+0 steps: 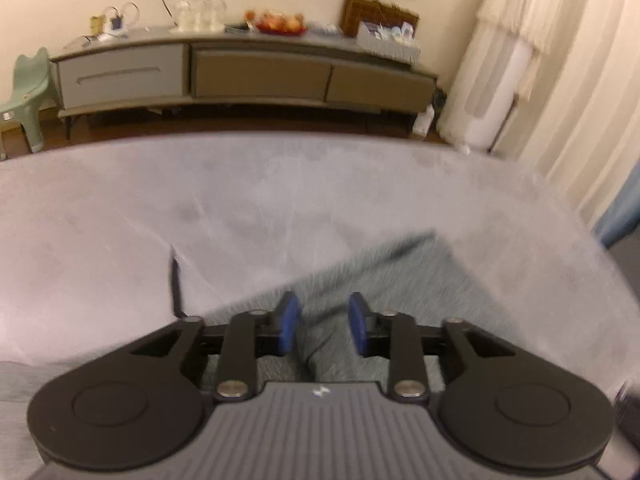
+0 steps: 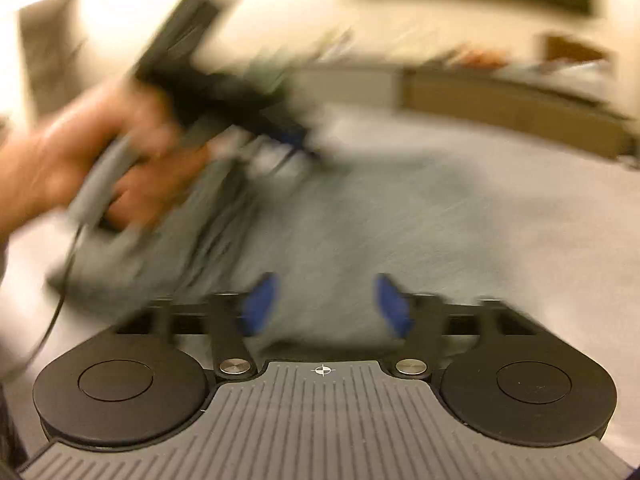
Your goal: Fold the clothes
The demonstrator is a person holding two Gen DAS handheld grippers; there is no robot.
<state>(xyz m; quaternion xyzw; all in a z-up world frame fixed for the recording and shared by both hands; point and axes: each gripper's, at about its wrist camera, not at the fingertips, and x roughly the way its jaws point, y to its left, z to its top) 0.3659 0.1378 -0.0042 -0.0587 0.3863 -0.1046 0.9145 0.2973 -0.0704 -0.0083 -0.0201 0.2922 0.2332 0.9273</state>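
A pale grey bed cover (image 1: 280,200) filled most of both views, its far edge running across the left wrist view in front of a strip of dark floor. Beyond that stood a long low sideboard (image 1: 248,72) against the wall, a pale green child's chair (image 1: 28,96) at its left end and a white appliance (image 1: 488,92) beside cream curtains (image 1: 580,80) on the right. The cover lay bare to the left and ahead of the cloth, giving wide room there.

The grey-green garment (image 1: 400,280) lay on the near part of the cover, 1 corner pointing away toward the curtains, its left edge slanting down to the left gripper (image 1: 325,326). That gripper hovered over the cloth with its 2 blue pads (image 1: 289,322) set partly apart, no fabric visibly between them. A thin dark cord (image 1: 175,284) lay on the cover just left of the garment.

In the blurred right wrist view, the right gripper (image 2: 326,304) stood spread wide above the garment's near edge, nothing pinched. Farther left, a hand (image 2: 100,160) gripped the other gripper's handle above the cloth.
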